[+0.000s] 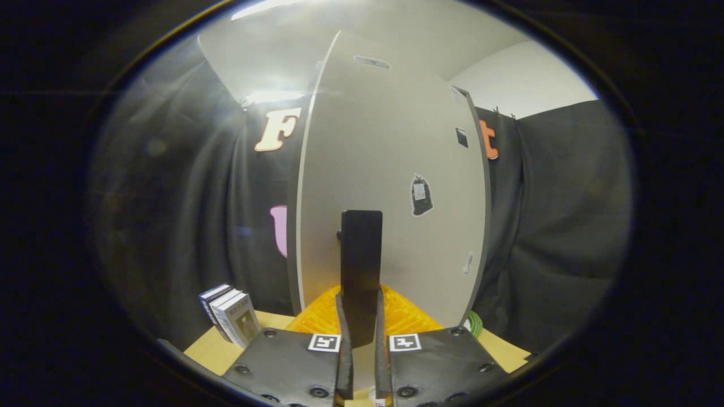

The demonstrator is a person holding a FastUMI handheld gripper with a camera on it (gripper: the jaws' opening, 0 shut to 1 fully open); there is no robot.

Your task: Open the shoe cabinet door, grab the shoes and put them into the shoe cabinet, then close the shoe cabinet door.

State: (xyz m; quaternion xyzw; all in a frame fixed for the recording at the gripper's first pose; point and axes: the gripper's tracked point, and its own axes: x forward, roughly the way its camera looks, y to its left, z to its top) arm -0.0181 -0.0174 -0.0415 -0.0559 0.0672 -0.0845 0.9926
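**Tongs on the door handle: the cabinet door is mid-swing**

The shoe cabinet door (390,186) stands upright straight ahead, a pale grey panel seen at an angle, its near edge toward the booth's dark cloth wall and its far edge receding to the right. A dark upright handle (361,265) is mounted low on it, and the tongs (362,325) are clamped on that handle, a finger pressed to each side of its lower end. Whether this is the opening or the closing swing cannot be told, since no shoes are visible and the cabinet's inside is hidden behind the panel (my guess is opening, the first step).

The next move calls for a steady arc about the hinge, keeping the grip square on the handle so it does not slip out.

A few small dark stickers (421,195) dot the door's face. Below it shows an orange ribbed surface (407,316), apparently a mat or tray, on the light wooden table (218,350). A small stack of boxes (232,314) leans on the table, well left of the door.
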